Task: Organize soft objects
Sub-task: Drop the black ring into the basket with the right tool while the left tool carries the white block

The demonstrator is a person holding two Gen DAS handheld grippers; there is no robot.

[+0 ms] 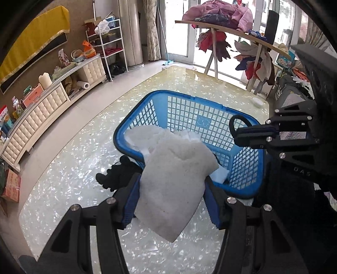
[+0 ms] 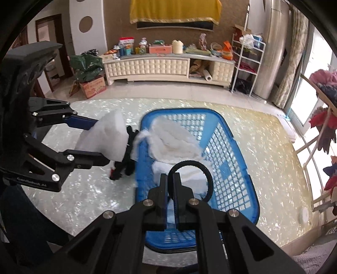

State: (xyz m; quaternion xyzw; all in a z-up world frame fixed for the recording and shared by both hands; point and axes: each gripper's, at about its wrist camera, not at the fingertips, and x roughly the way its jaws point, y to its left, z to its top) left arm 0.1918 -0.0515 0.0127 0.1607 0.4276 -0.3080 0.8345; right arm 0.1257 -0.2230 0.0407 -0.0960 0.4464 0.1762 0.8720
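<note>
Nearest the left wrist lens: left gripper, blue pads pressed on either side of a white wadding sheet, clamped about halfway apart, with the sheet's lower corner hanging loose below the fingers. Just beyond, a blue mesh laundry basket resting on a pearly tabletop, more white wadding heaped inside against its near-left corner and spilling over the rim. Beside the basket's left wall, a small black object lying on the tabletop, possibly a toy or clip, too dark to name. From the right wrist view: right gripper poised over the basket's near end, fingers pinched nearly together on a black elastic loop, the ring standing up above the fingertips. Further back, a cream tufted sideboard crowded with boxes and jars, a white wire shelf next to it, and a wooden rack piled with coloured clothes by the glass doors.
</note>
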